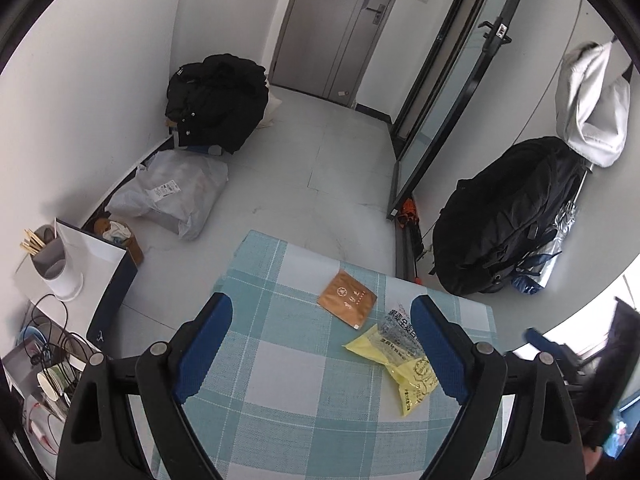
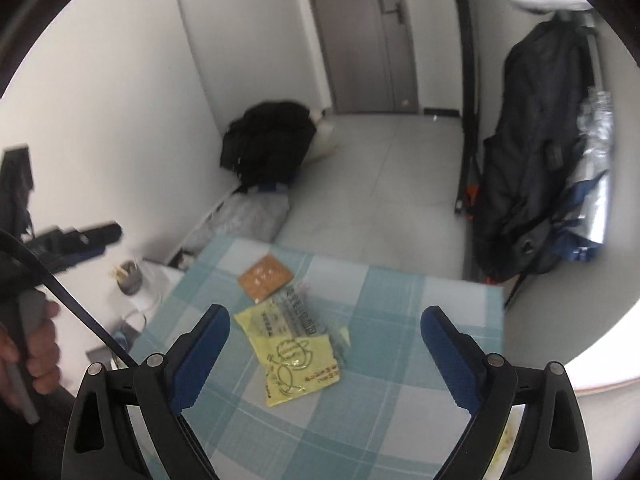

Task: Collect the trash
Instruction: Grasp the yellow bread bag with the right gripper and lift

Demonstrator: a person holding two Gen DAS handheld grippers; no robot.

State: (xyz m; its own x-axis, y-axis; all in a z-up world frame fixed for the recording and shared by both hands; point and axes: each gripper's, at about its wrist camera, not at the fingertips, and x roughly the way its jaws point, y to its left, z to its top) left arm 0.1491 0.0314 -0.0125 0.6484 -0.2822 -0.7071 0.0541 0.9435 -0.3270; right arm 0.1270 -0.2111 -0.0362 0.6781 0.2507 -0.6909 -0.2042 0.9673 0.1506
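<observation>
Yellow wrapper lies between the spread right gripper fingers (untouched).

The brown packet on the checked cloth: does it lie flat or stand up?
Flat. The brown packet lies face up on the checked cloth, beside the yellow wrapper; neither gripper touches it.

left gripper: agape (empty) | right gripper: agape

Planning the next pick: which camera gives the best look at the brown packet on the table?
The left wrist view: the brown packet lies flat, sharp and wholly visible on the checked tablecloth, its printed marks clear. In the right wrist view the packet is farther off, smaller and blurred, its near corner meeting the clear wrapper.
</observation>
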